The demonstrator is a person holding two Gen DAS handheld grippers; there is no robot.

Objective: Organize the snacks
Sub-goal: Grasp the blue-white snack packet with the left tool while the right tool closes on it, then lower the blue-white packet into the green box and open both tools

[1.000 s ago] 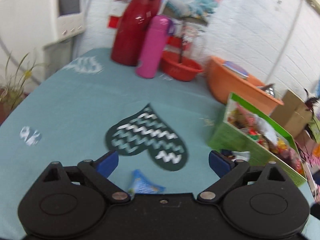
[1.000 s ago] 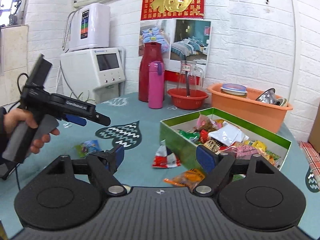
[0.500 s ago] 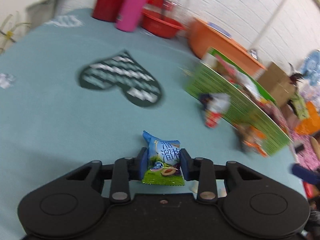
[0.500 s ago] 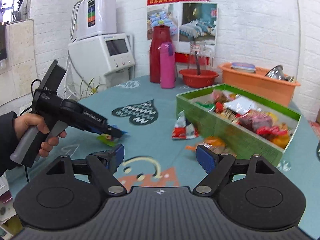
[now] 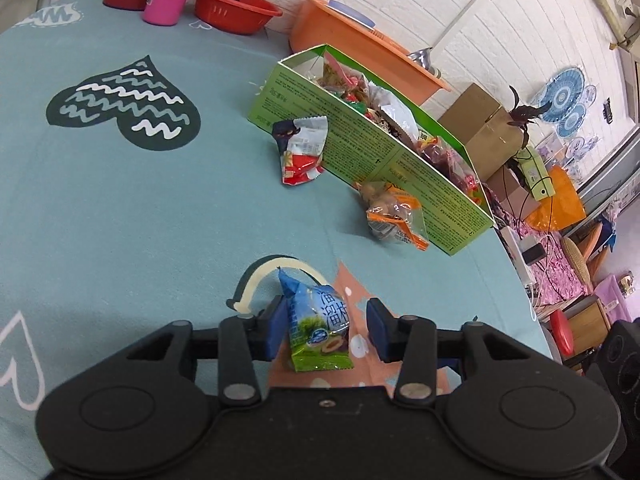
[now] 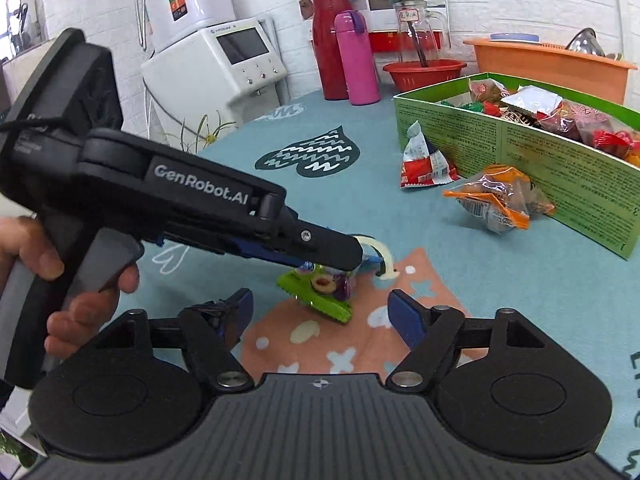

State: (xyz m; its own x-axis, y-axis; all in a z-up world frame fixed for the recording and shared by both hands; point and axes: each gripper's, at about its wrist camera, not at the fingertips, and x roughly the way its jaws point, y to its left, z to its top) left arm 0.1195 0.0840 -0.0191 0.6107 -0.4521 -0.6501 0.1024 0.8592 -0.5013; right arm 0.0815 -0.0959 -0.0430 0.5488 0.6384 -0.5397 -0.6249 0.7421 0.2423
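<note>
Currently the left gripper [image 5: 326,330] brackets a blue-and-green plum candy packet [image 5: 320,330] at lower centre of the left wrist view. Its jaws are opening: the left pad sits against the packet, while a clear gap separates the right pad from it, so the packet is released rather than clamped. The packet appears to rest on the teal table [image 5: 120,208], over a pink printed patch.

The right gripper [image 6: 320,308] stands wide and empty at lower centre of its own view, aimed at the same packet [image 6: 320,290] from the near side.

The green snack box [image 5: 360,136] lies toward the upper right of the left wrist view, already filled with wrapped snacks. Two items remain outside it, just beside its near wall: a red-and-white packet [image 5: 302,152] and an orange-trimmed clear bag [image 5: 394,216].

Judged step: collection of the loose plum candy packet, with the grasp not secure. The next move likely calls for a firm grip on the packet by one gripper, then a transfer to the box and a drop clear of its wall. The thin, slippery wrapper may slide out of the pads.
</note>
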